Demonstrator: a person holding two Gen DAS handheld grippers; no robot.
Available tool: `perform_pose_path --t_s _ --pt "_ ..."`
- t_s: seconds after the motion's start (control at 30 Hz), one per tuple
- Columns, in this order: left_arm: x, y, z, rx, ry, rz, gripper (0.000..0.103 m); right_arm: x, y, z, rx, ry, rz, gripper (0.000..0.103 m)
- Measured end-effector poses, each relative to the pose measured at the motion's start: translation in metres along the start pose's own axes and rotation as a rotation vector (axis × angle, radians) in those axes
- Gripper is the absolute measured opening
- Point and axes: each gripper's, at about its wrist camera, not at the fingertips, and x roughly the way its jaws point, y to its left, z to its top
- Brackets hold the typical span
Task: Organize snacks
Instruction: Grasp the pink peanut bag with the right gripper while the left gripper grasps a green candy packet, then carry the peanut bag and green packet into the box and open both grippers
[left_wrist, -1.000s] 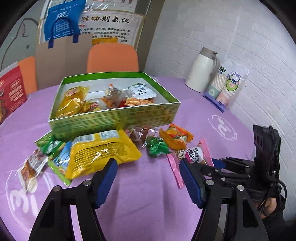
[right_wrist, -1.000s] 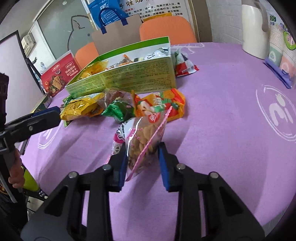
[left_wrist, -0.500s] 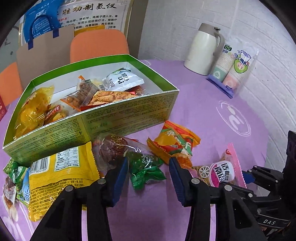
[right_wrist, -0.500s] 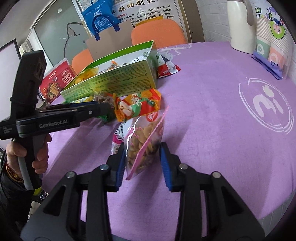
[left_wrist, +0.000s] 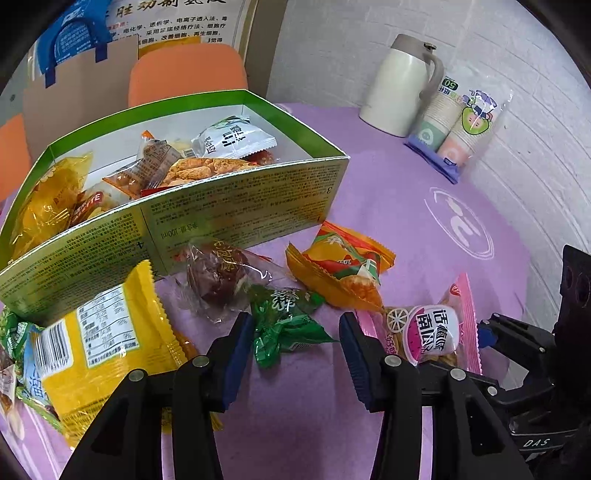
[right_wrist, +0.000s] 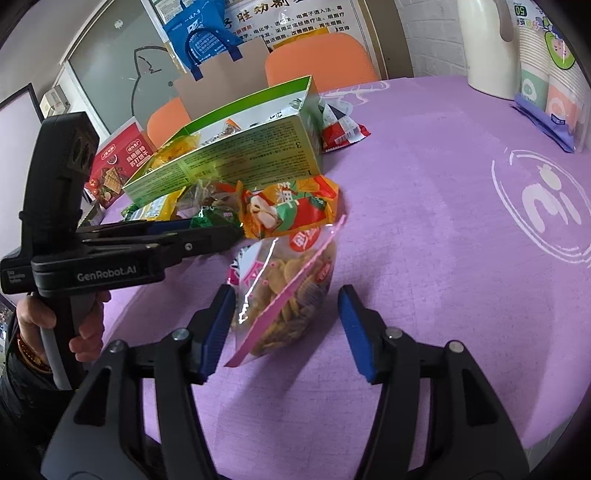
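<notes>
A green cardboard box (left_wrist: 240, 206) holds several snack packets on the purple table. In front of it lie a yellow bag (left_wrist: 107, 339), a dark red packet (left_wrist: 218, 277), an orange packet (left_wrist: 340, 266) and a small green packet (left_wrist: 288, 325). My left gripper (left_wrist: 294, 318) straddles the green packet; its jaws are opening and the pads do not squeeze it. A pink bag of chips (right_wrist: 288, 295) stands on the table between the fingers of my right gripper (right_wrist: 286, 291). Those jaws are opening too, with a clear gap on the right side.
A white jug (left_wrist: 399, 85) and a pack of paper cups (left_wrist: 458, 136) stand at the far right by the brick wall. A red packet (right_wrist: 341, 129) lies behind the box. A red biscuit box (right_wrist: 114, 166) and orange chairs sit at the back. A hand (right_wrist: 85, 332) grips the left tool.
My right jaws have spread apart and let go of the pink chip bag. My left gripper came forward and down over the loose snacks, and its jaws narrowed around the green packet.
</notes>
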Motion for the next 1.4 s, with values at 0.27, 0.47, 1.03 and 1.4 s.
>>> perform_pose_path --t_s 0.27,0.47,1.03,1.4 --pt "0.001 0.002 -0.005 -0.021 0.003 -0.042 0.041 0.006 0.009 0.001 -0.001 0.005 -0.005 0.055" --pt "-0.02 0.002 -0.009 -0.025 -0.037 -0.084 0.035 -0.004 0.018 -0.002 -0.04 0.001 -0.014 0.042" --pt "-0.123 0.044 0.049 -0.053 -0.274 0.016 0.035 -0.021 0.055 0.087 -0.112 -0.192 0.028 0.042" --pt "-0.093 0.102 0.081 -0.129 -0.227 0.099 0.035 0.044 0.045 0.145 -0.048 -0.169 0.027 0.042"
